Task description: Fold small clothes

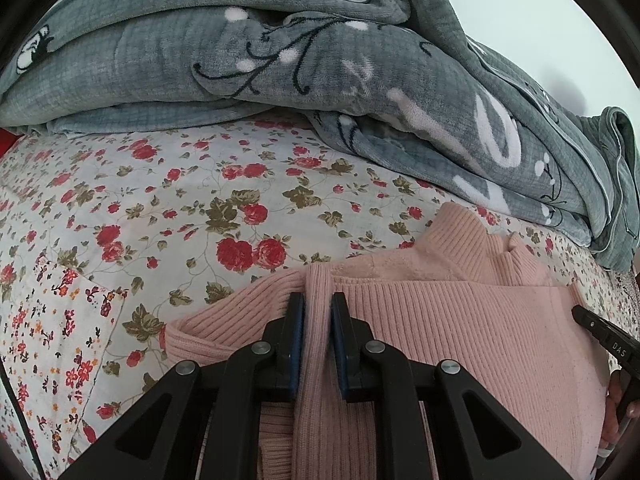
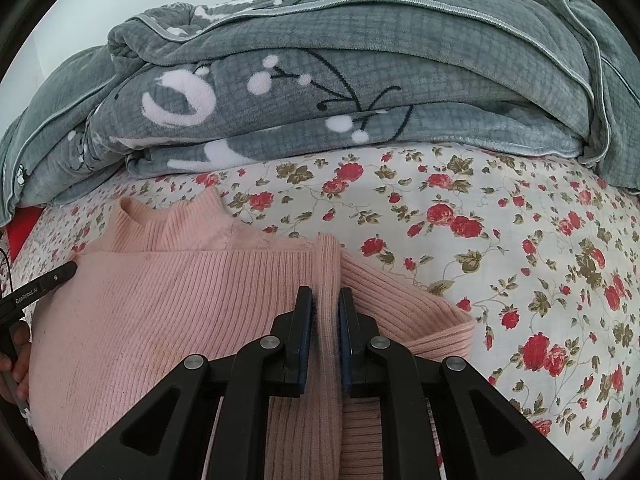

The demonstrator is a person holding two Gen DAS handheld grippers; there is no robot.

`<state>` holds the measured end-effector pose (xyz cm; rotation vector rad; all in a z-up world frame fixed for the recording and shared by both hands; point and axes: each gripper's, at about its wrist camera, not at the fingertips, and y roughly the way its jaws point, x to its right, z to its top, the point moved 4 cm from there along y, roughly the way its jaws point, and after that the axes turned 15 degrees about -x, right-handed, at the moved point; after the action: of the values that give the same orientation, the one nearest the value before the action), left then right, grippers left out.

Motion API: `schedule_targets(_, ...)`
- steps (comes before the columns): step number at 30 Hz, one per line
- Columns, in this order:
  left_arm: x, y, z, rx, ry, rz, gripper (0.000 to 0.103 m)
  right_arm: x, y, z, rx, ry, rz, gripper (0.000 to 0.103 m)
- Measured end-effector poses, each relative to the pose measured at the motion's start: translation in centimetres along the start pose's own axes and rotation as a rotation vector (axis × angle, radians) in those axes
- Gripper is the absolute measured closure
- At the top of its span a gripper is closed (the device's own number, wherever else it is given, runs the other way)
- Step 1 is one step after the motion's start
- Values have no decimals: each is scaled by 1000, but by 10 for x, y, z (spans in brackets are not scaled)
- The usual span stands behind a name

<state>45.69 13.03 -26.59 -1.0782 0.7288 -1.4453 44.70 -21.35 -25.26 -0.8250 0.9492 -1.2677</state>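
Soft daylight — sharp; fisheye-bent edges

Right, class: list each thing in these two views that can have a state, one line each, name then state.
left tool: shut on a pinched ridge of the sweater
right tool: shut on a pinched ridge of the sweater
pink sweater: partly folded, lying on the sheet
grey blanket: bunched in a heap
floral sheet: spread flat

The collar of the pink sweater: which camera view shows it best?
The right wrist view: the collar of the pink sweater shows its whole ribbed opening. In the left wrist view, the collar sits farther toward the edge, seen more sideways.
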Motion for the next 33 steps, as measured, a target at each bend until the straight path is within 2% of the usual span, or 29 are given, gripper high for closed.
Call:
schedule_targets(18, 0, -1, 0, -1, -2, -4, 88, 1, 0, 0, 0, 5, 9, 89)
schedule_targets(24, 3, -1, 0, 1, 14, -1, 82, 5, -3, -2, 11, 25, 21, 81)
schedule_targets(33, 6, -1, 0, 1, 23, 7, 80, 0, -4, -2, 11, 14, 9, 74)
